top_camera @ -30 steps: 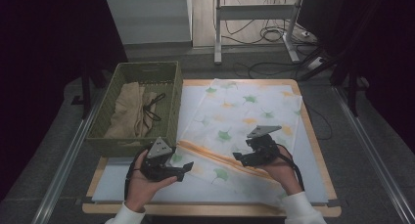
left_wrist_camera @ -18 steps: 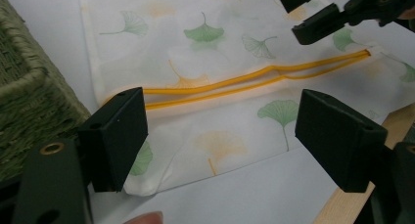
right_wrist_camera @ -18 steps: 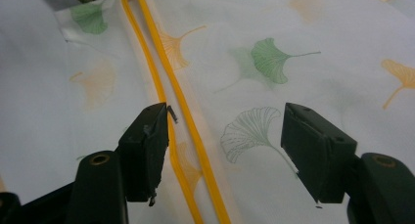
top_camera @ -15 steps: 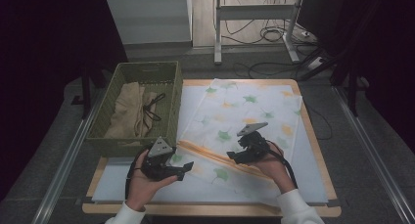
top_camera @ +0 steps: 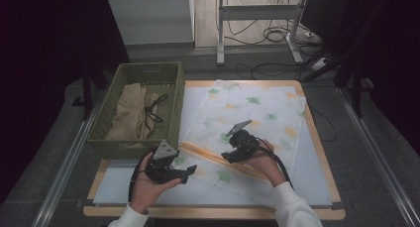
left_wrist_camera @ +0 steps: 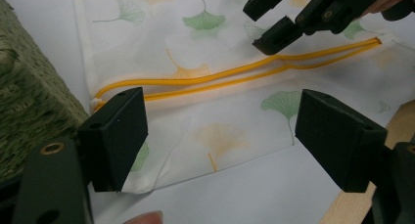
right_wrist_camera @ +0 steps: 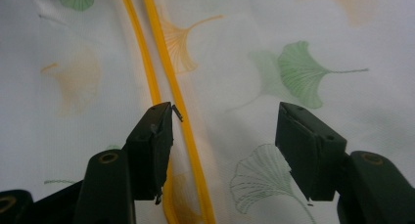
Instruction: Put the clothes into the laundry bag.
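Observation:
A white drawstring bag [top_camera: 247, 113] printed with green and orange ginkgo leaves lies flat on the board. Its two orange cords [top_camera: 218, 160] run slantwise across its near part. My left gripper [top_camera: 184, 170] hovers open over the bag's near left corner, and in the left gripper view its gap [left_wrist_camera: 222, 136] faces the bag's corner [left_wrist_camera: 147, 182] and the cords [left_wrist_camera: 220, 75]. My right gripper [top_camera: 230, 155] is open just above the cords; in the right gripper view [right_wrist_camera: 227, 153] one cord [right_wrist_camera: 183, 121] passes beside the left jaw. That gripper [left_wrist_camera: 276, 18] also appears in the left gripper view.
A green woven basket [top_camera: 173, 108] stands at the table's left and holds a beige cloth [top_camera: 130, 113] with a black cord. A white board [top_camera: 312, 172] covers the wooden table [top_camera: 319, 152]. Floor cables and a metal stand [top_camera: 257, 14] lie beyond the far edge.
My right gripper has moved left across the bag to the orange cords. The left gripper has stayed where it was.

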Available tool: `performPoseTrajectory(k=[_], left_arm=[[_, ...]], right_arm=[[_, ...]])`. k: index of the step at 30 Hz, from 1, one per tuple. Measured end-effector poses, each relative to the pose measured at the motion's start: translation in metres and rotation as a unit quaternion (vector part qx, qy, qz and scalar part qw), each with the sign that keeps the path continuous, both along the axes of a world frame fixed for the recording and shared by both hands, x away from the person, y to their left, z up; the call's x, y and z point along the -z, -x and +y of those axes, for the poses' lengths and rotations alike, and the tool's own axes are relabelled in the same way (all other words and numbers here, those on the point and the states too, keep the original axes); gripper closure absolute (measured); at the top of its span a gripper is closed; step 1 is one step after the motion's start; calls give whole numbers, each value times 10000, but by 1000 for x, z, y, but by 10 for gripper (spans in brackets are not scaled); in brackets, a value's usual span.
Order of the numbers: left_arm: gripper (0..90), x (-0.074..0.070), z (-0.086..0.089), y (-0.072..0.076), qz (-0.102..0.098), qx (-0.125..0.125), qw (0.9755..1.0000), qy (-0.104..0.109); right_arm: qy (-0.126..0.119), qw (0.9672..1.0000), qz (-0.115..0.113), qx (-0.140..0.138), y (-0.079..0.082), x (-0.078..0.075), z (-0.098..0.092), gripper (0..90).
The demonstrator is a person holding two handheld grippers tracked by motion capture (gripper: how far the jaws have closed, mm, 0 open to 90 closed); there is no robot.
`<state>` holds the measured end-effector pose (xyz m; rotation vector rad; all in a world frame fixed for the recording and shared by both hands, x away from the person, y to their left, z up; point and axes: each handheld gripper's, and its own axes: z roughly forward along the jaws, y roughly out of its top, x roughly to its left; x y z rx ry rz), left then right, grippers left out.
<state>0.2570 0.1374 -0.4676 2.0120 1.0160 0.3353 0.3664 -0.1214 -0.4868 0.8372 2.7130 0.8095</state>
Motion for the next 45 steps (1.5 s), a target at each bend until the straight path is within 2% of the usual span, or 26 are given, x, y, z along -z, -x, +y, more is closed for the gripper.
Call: performPoseTrajectory(k=[8,15,19,23,28,33,39,45], left_arm=[[197,1,1,-1,-1,-27,10000,5],[190,0,2,0,-77,-107,9999,-47],[189,0,2,0,-74,-111,9999,-28],[187,2,1,-1,-27,-100,9999,-61],[184,0,1,0,-22,-93,9999,-45],[183,2,1,-1,17,-99,9999,-77],[183,2,1,-1,17,-91,9999,-82],[182,2,0,-1,16,-81,9999,-87]], right_arm=[[319,9995,12,-7,1,10,-1,384],[339,9993,129,43,-2,16,-4,394],[399,9991,161,65,-3,20,-5,394],[338,9991,224,82,-5,23,-7,415],[237,9993,211,188,-7,23,-11,492],[253,9989,147,362,-9,22,-14,628],[302,9981,121,520,-10,22,-15,727],[423,9980,81,466,-9,20,-13,813]])
